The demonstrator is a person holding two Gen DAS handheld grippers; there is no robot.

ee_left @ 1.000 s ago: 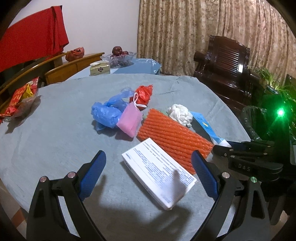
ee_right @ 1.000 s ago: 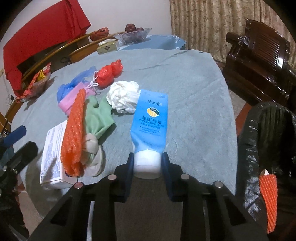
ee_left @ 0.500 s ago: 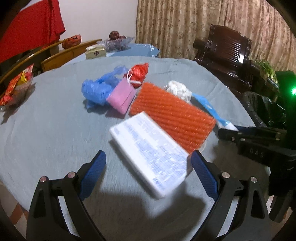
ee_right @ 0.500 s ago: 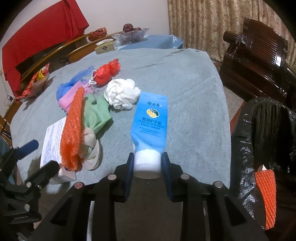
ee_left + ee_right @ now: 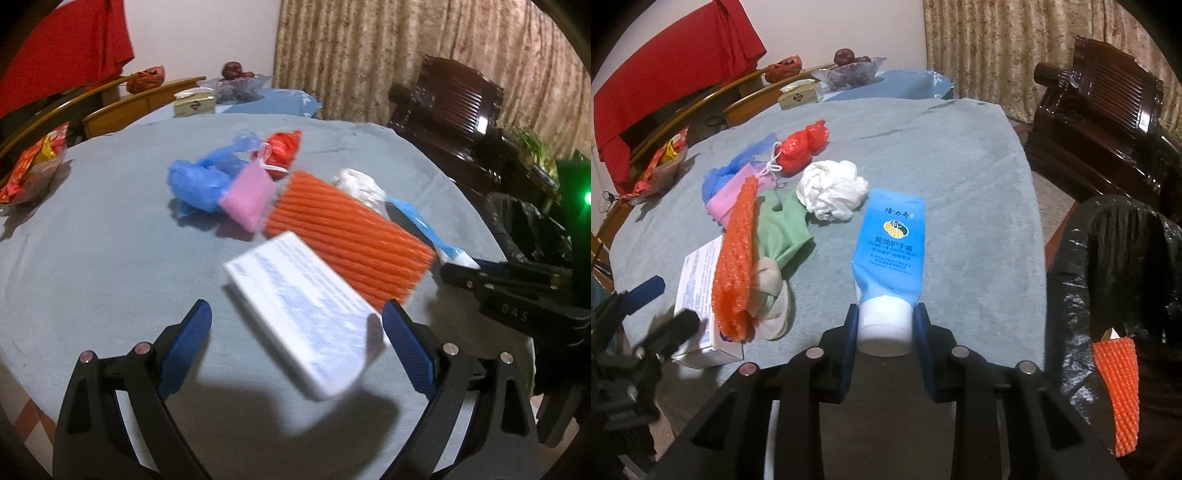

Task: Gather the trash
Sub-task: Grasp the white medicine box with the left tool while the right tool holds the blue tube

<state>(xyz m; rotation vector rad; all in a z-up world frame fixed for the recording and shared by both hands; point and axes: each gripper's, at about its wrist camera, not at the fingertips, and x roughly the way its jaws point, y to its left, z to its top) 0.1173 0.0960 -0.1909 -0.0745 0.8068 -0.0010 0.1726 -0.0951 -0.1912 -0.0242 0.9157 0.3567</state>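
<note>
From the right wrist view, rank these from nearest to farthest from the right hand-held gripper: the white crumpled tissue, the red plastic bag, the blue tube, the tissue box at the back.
1. Blue tube: its white cap sits between the jaws of the right hand-held gripper.
2. White crumpled tissue: ahead, slightly left.
3. Red plastic bag: farther, left of centre.
4. Tissue box: beyond the table's far edge.

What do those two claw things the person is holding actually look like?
Both are black plastic frames that fork into two angled struts. The left gripper carries ribbed blue pads on its jaws and round silver bolt heads on each strut. The right gripper looks the same, with narrower-looking blue pads. Seen from the left camera, its side shows small pale lettering and a green light.
</note>
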